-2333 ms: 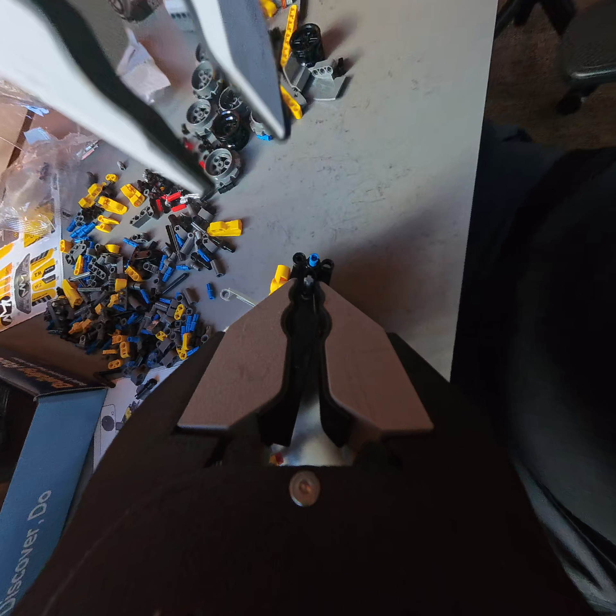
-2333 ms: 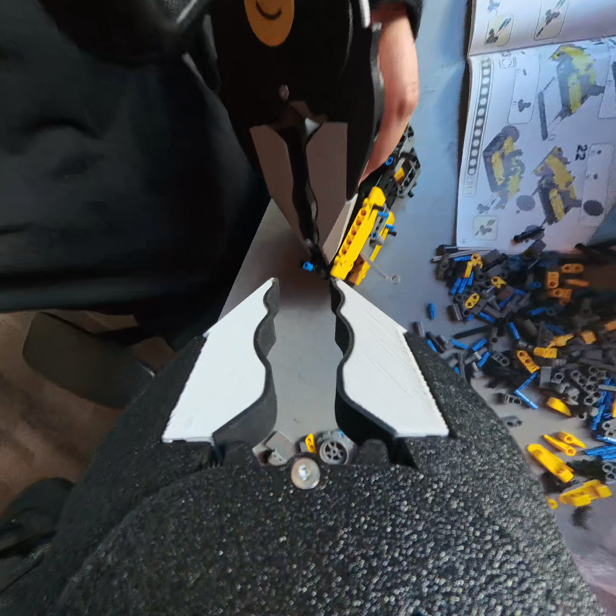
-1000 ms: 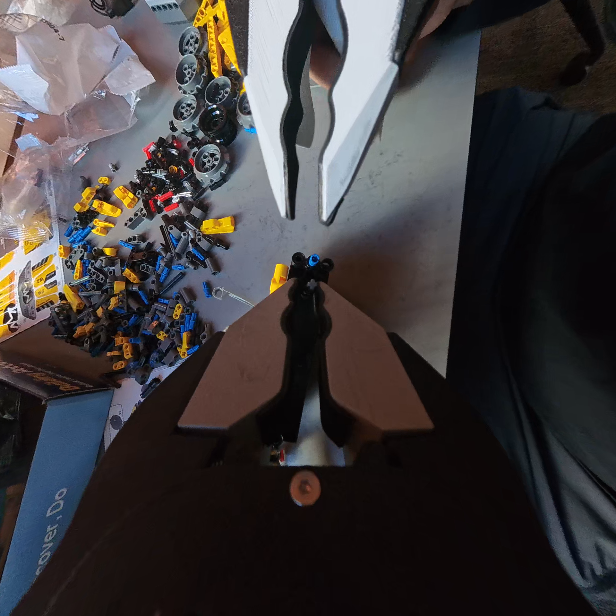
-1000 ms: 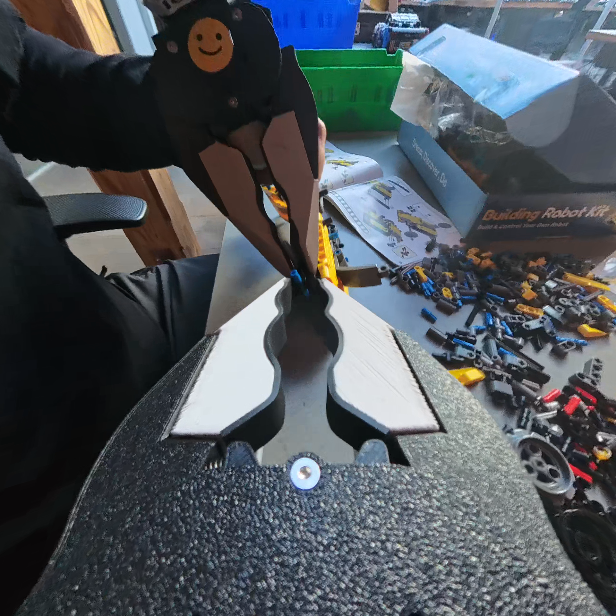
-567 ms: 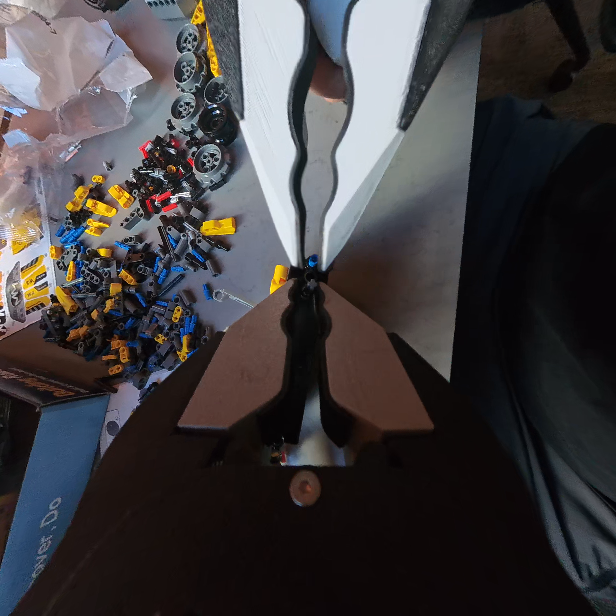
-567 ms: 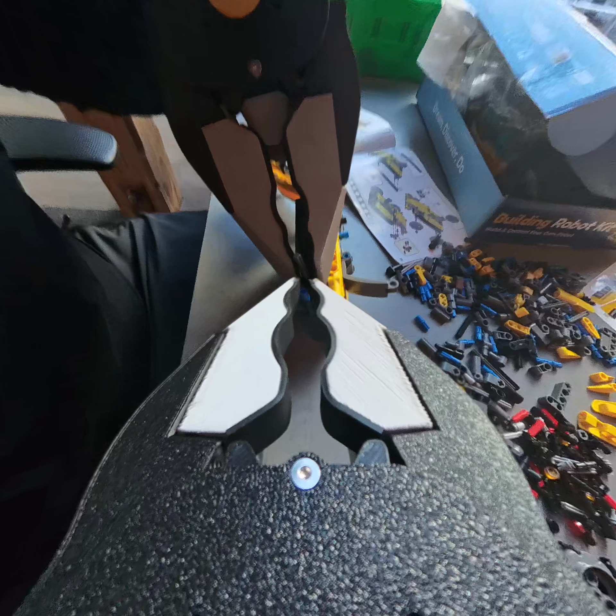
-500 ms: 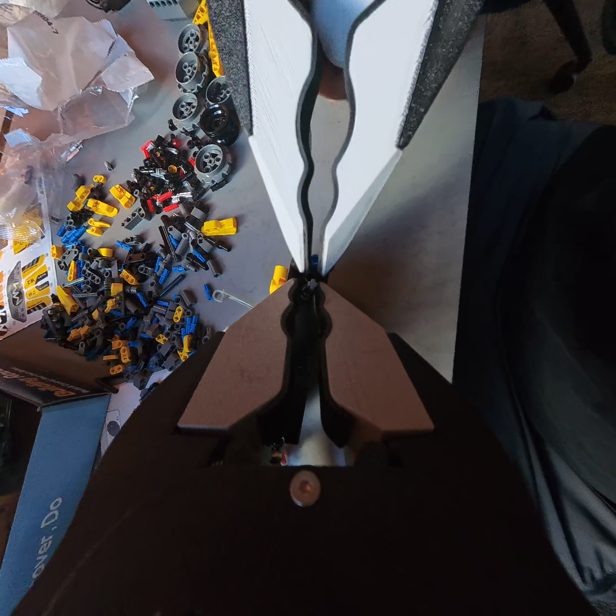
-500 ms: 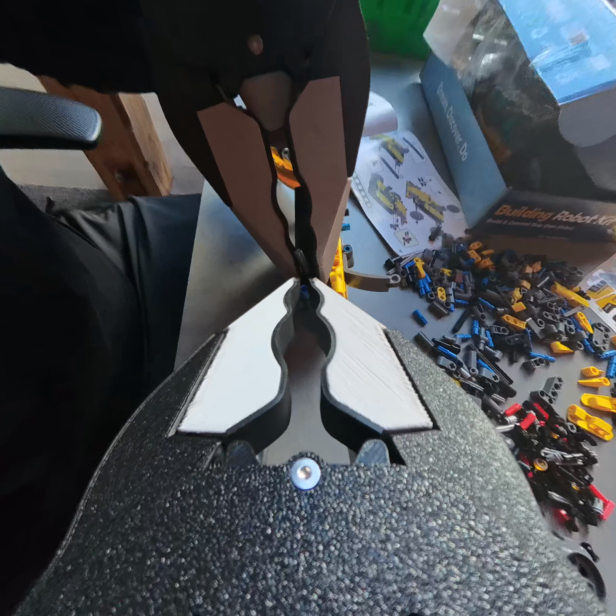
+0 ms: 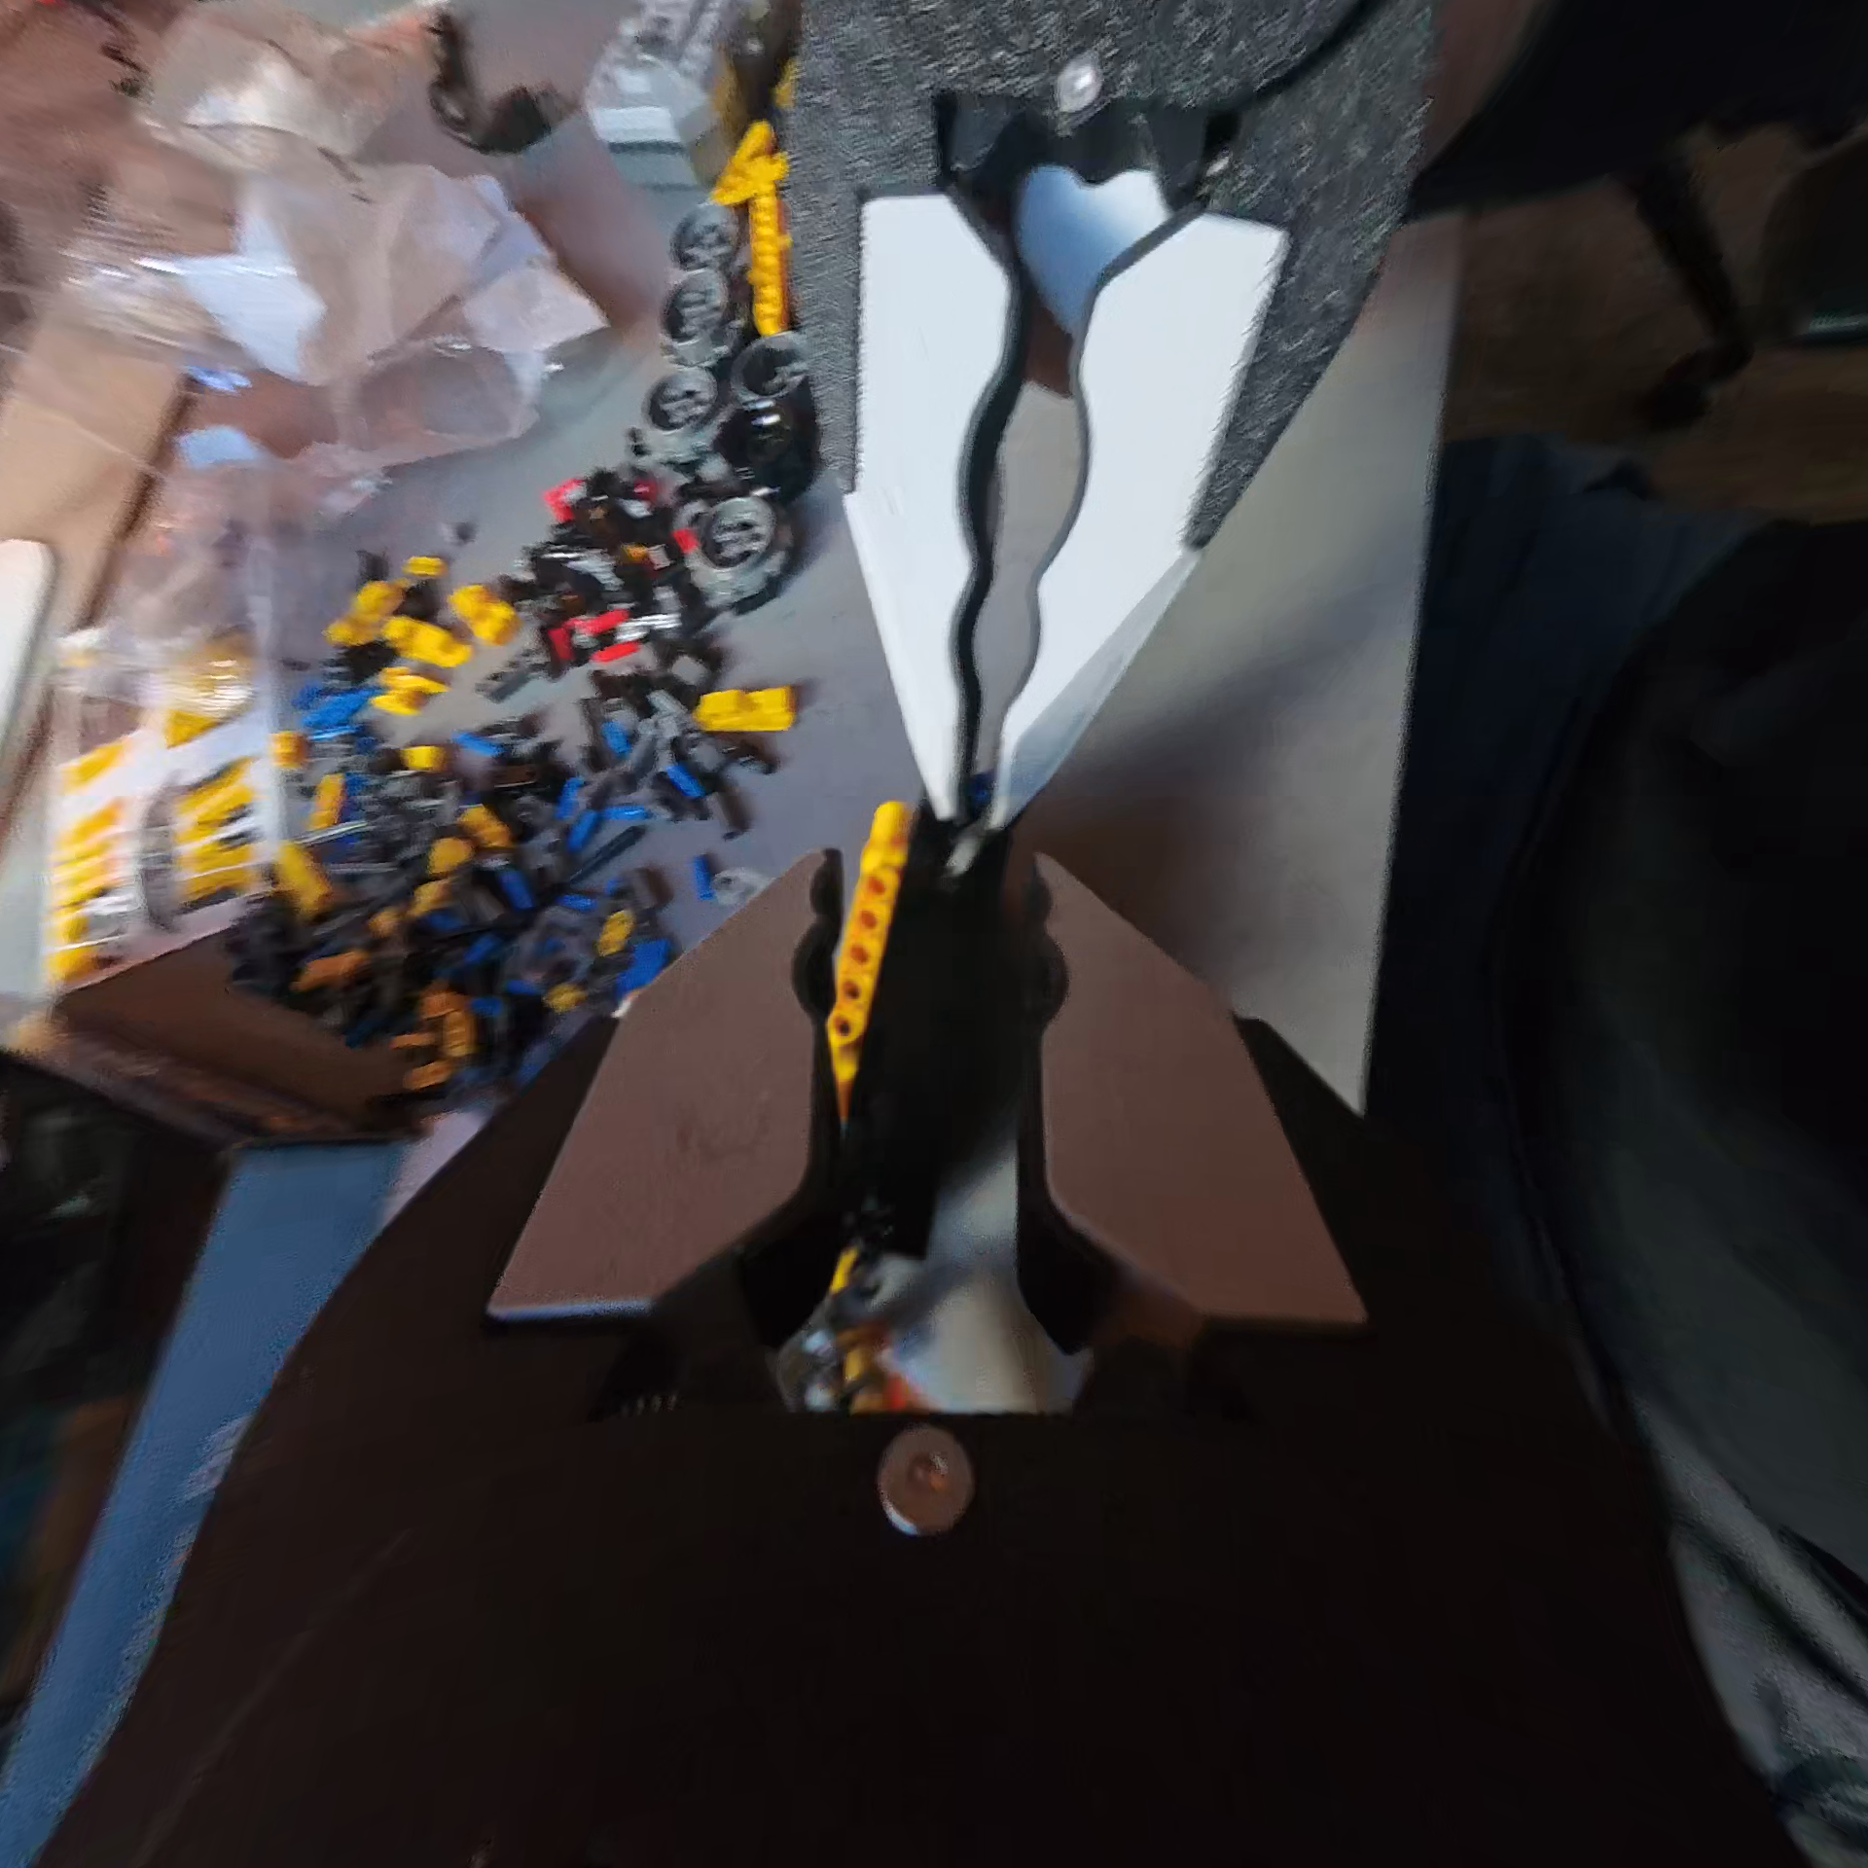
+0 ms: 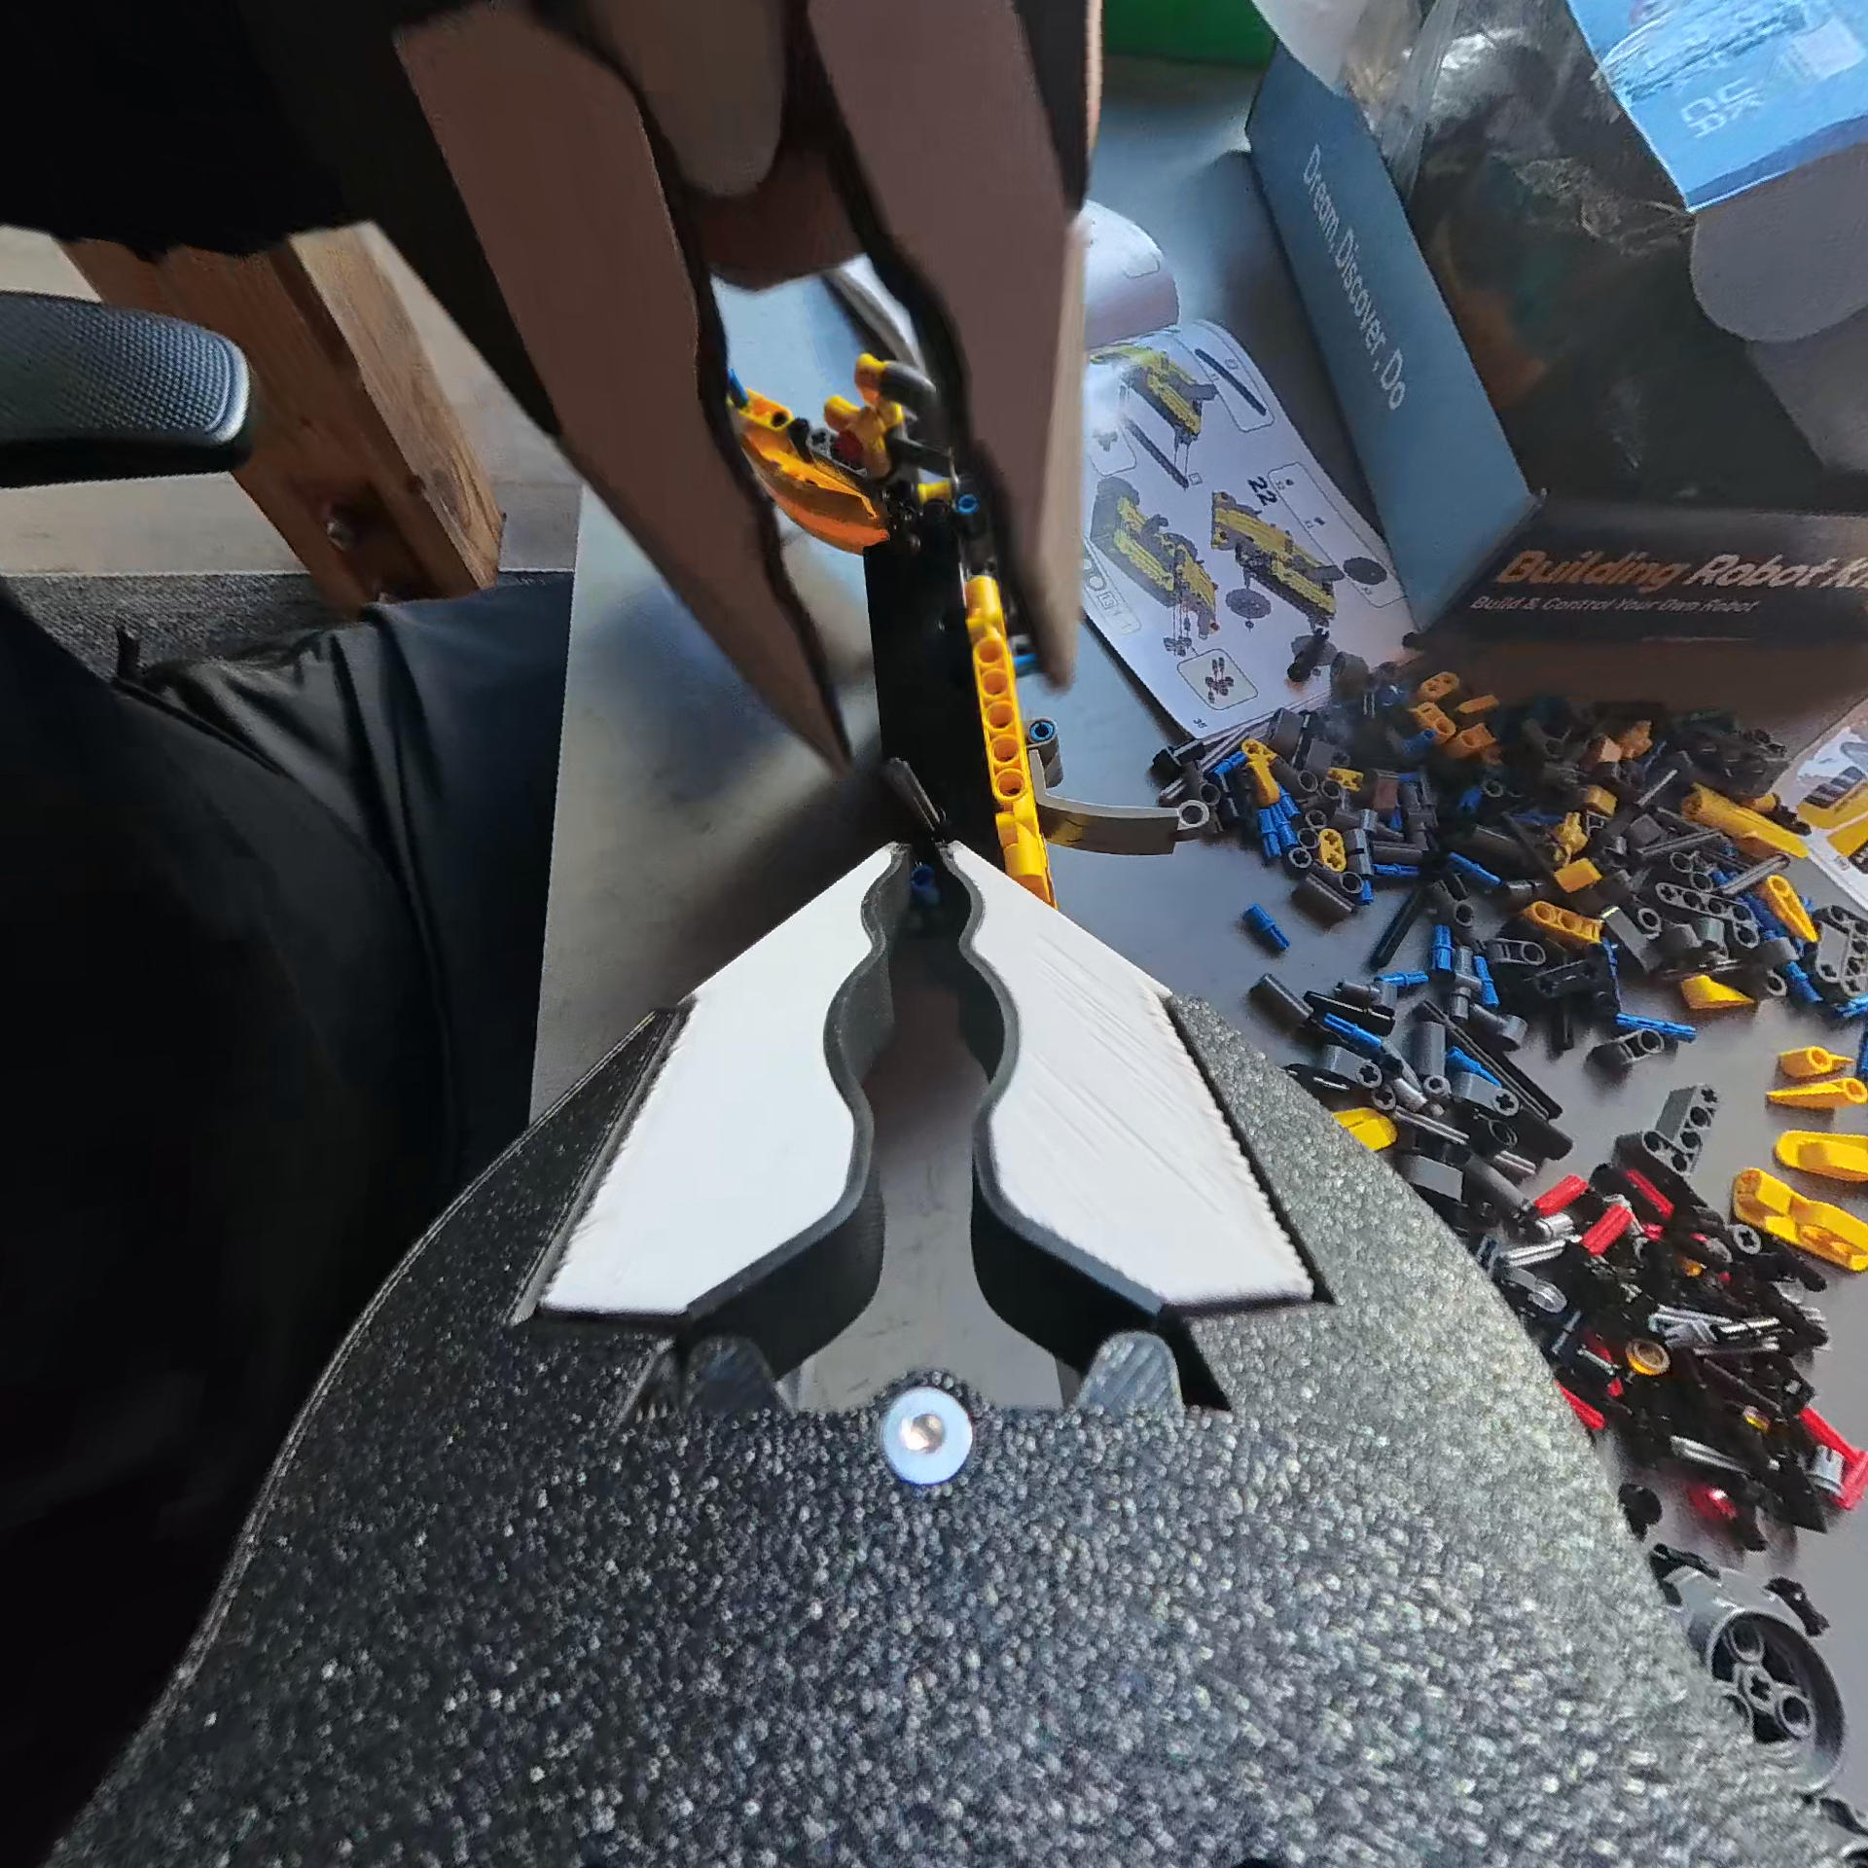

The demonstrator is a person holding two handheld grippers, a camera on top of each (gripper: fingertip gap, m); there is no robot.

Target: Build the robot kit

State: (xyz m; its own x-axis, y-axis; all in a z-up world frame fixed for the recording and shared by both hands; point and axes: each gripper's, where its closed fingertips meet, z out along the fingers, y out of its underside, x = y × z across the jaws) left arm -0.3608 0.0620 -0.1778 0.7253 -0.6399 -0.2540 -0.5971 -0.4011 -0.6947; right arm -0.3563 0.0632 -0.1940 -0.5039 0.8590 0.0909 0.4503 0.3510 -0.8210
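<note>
Left wrist view: my left gripper (image 9: pixel 935 869) has its 2 brown fingers spread. The black-and-yellow toy-brick assembly (image 9: pixel 864 940) stands between them over the grey tabletop (image 9: pixel 1264 708). The right gripper (image 9: pixel 972 809) points down at the assembly's top end, its white tips nearly together. A heap of loose blue, yellow and black brick parts (image 9: pixel 505 809) lies to the left.

Right wrist view: my right gripper (image 10: pixel 925 854) pinches a small blue plastic pin (image 10: pixel 922 881) at the assembly (image 10: pixel 915 647). A gap shows beside 1 finger of the left gripper (image 10: pixel 950 708). The heap (image 10: pixel 1516 910) and a printed instruction booklet (image 10: pixel 1213 526) lie to the right.
</note>
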